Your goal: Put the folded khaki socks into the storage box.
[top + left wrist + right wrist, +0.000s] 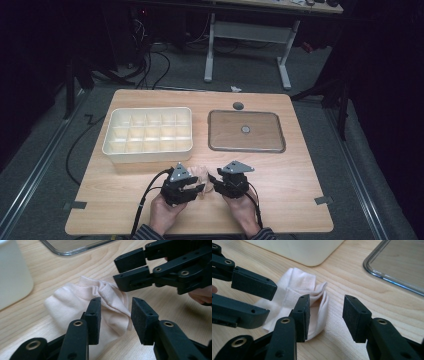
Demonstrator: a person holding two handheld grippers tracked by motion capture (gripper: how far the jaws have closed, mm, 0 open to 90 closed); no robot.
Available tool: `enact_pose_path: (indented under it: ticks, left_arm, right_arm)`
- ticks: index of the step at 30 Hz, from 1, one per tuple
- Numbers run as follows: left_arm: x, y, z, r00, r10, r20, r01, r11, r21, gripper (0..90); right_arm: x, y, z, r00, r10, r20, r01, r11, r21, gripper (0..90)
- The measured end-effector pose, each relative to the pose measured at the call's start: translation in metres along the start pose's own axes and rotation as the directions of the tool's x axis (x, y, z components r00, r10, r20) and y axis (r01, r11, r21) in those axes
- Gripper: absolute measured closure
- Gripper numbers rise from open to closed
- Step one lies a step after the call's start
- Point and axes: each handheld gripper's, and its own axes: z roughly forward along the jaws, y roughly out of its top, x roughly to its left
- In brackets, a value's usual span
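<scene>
Pale sock lay bunched near the table's near edge, between both tools. Left gripper and right gripper stood with jaws apart, pads off the cloth. Judged: release after folding. Next: re-grip the bundle for the divided bin.

Sock before box, tray

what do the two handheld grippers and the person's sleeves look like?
Both the left gripper and the right gripper are matte black linkages with brass-ringed pivots and flat, blocky black pads. Each carries a grey three-cornered plate on top and trails a black cable. The sleeves are dark with thin stripes.
</scene>
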Motion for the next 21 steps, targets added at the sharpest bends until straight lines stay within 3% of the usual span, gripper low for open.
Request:
enact_pose_path:
  ticks: [4,9,11,18,21]
  left_arm:
    - [0.005,-0.001,-0.009,0.9993,-0.017,-0.034,0.016,0.9998,-0.013,59.0]
    - [0.014,-0.003,-0.013,0.9947,-0.035,-0.097,0.036,0.9993,0.004,56.7]
    - [0.017,-0.004,-0.011,0.9906,-0.037,-0.131,0.041,0.9989,0.023,54.3]
    - [0.022,-0.008,0.0,0.9858,-0.043,-0.162,0.054,0.9964,0.065,48.4]
    - [0.017,-0.012,0.008,0.9793,-0.132,-0.154,0.138,0.9898,0.034,47.5]
  right_arm:
    - [0.003,0.005,-0.005,0.9998,-0.02,-0.001,0.02,0.9997,-0.014,54.8]
    - [0.01,0.011,-0.006,0.9991,-0.043,-0.007,0.043,0.999,-0.015,51.6]
    - [0.013,0.015,-0.005,0.9984,-0.056,-0.007,0.056,0.9983,-0.013,50.3]
    - [0.027,0.024,0.008,0.9949,-0.101,-0.001,0.101,0.9948,0.016,44.1]
    - [0.029,0.023,0.017,0.9939,-0.109,0.016,0.108,0.9929,0.049,42.3]
